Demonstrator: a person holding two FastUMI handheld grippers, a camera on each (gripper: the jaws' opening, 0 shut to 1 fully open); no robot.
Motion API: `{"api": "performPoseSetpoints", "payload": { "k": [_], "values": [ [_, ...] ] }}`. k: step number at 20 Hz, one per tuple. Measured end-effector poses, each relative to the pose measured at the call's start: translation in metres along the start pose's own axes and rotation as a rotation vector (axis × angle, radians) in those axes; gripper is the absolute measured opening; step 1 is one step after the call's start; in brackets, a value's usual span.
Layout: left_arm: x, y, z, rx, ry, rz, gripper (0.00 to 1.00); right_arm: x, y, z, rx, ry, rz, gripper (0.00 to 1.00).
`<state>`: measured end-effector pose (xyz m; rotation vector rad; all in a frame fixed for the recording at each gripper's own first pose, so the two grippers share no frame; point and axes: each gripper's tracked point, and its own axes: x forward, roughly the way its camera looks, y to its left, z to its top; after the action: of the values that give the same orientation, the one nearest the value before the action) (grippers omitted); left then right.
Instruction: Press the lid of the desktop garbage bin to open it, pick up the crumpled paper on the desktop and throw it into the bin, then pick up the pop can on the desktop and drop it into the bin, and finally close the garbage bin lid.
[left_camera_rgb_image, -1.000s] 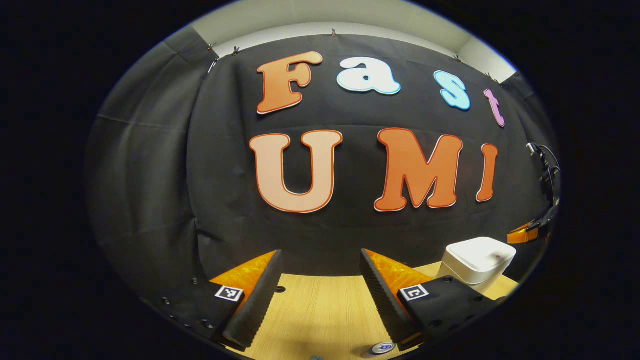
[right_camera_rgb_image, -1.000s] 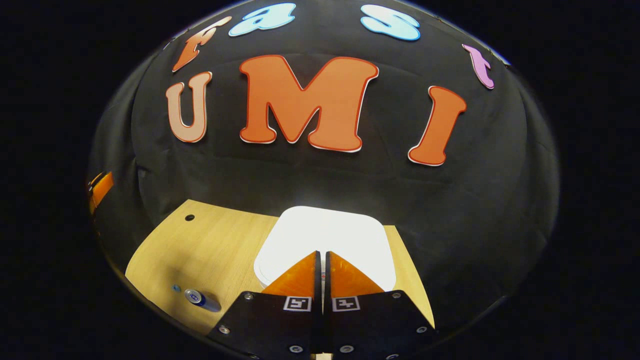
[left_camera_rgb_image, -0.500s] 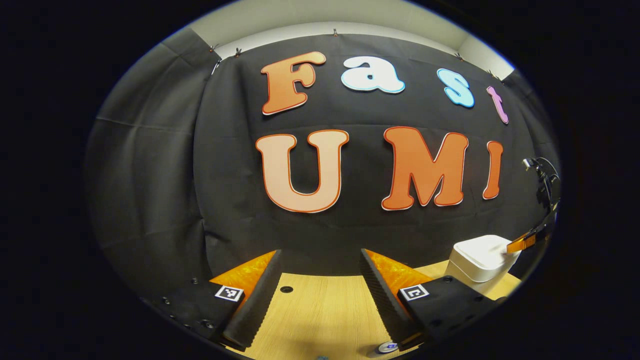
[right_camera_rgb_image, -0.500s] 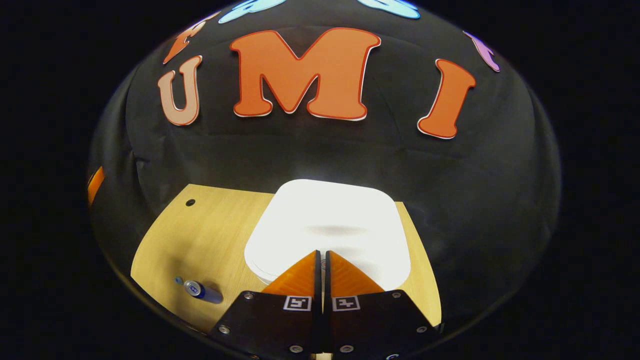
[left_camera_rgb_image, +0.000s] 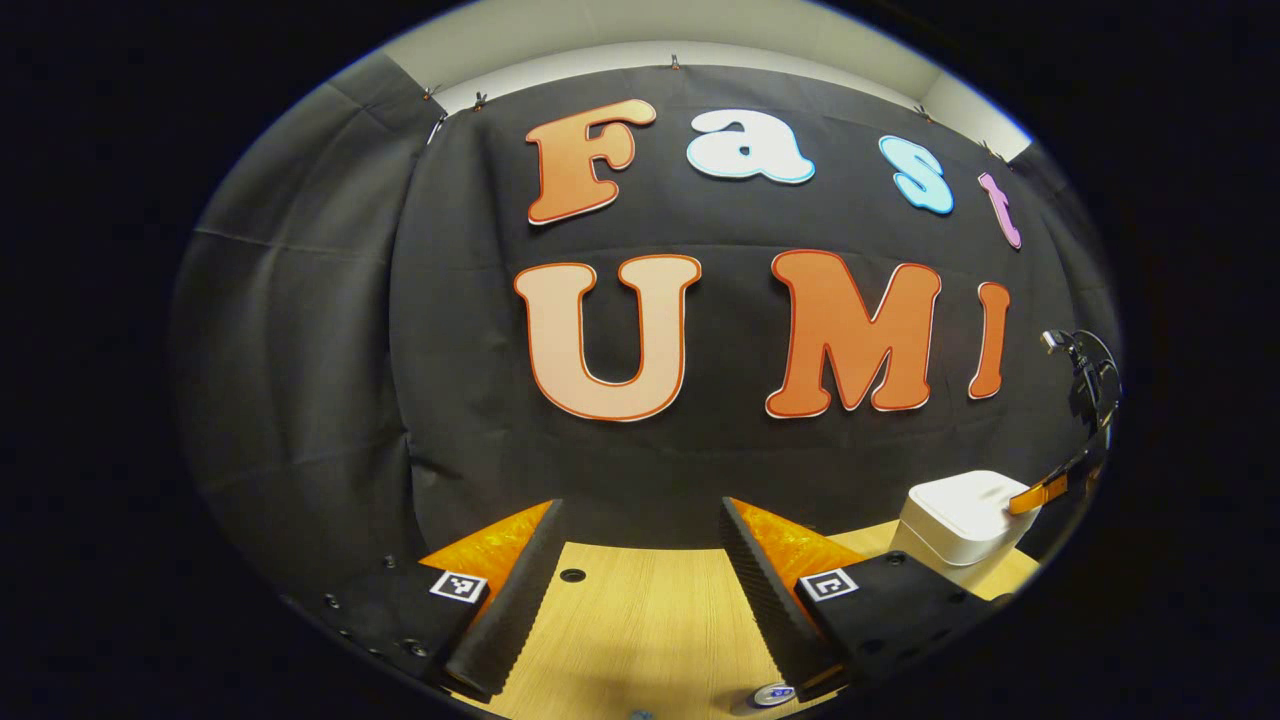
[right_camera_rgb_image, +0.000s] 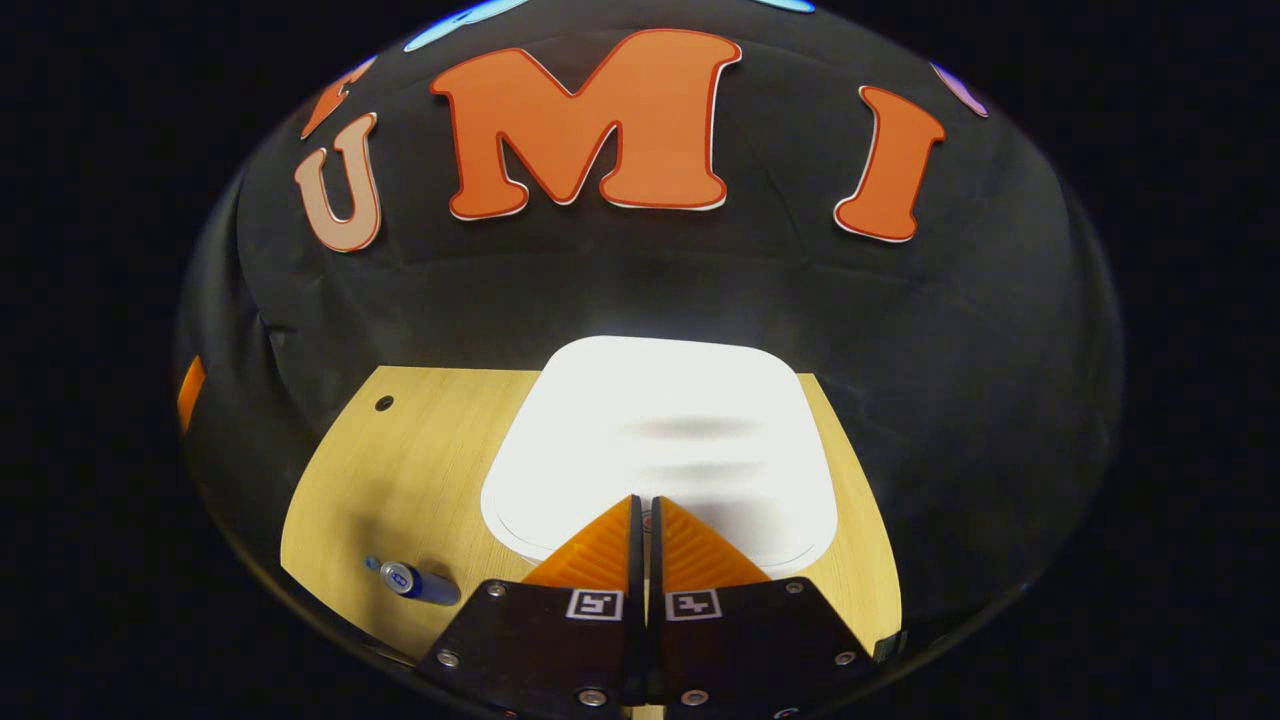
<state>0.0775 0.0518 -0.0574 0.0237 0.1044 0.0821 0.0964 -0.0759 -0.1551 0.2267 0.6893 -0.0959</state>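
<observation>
Now right gripper (right_camera_rgb_image: 641, 500) lower onto bin lid (right_camera_rgb_image: 660, 440), fingers closed; left gripper (left_camera_rgb_image: 640, 510) fingers open

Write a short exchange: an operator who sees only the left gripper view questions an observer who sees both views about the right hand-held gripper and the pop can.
Operator: Is the right hand-held gripper open?
Observer: No. In the right gripper view its fingers are pressed together, tips over the near edge of the bin lid.
Operator: How does the pop can lie?
Observer: On its side on the desk, apart from the bin.
</observation>
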Motion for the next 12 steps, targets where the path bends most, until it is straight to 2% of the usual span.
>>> {"api": "performPoseSetpoints", "payload": {
  "k": [3, 5, 9, 12],
  "values": [
    [0.0, -0.005, 0.002, 0.0, -0.006, -0.018, 0.99, -0.005, -0.002, 0.008, -0.045, -0.047, -0.012, 0.01],
    [0.001, -0.004, 0.004, 0.004, -0.01, -0.023, 0.97, -0.008, 0.002, 0.021, -0.05, -0.103, -0.004, 0.01],
    [0.001, -0.006, 0.003, 0.006, -0.007, -0.037, 0.98, -0.032, 0.002, 0.06, -0.093, -0.287, -0.03, 0.01],
    [0.001, -0.01, 0.005, 0.015, -0.009, -0.053, 0.98, -0.047, -0.006, 0.074, -0.12, -0.343, -0.068, 0.01]
  ]
}}
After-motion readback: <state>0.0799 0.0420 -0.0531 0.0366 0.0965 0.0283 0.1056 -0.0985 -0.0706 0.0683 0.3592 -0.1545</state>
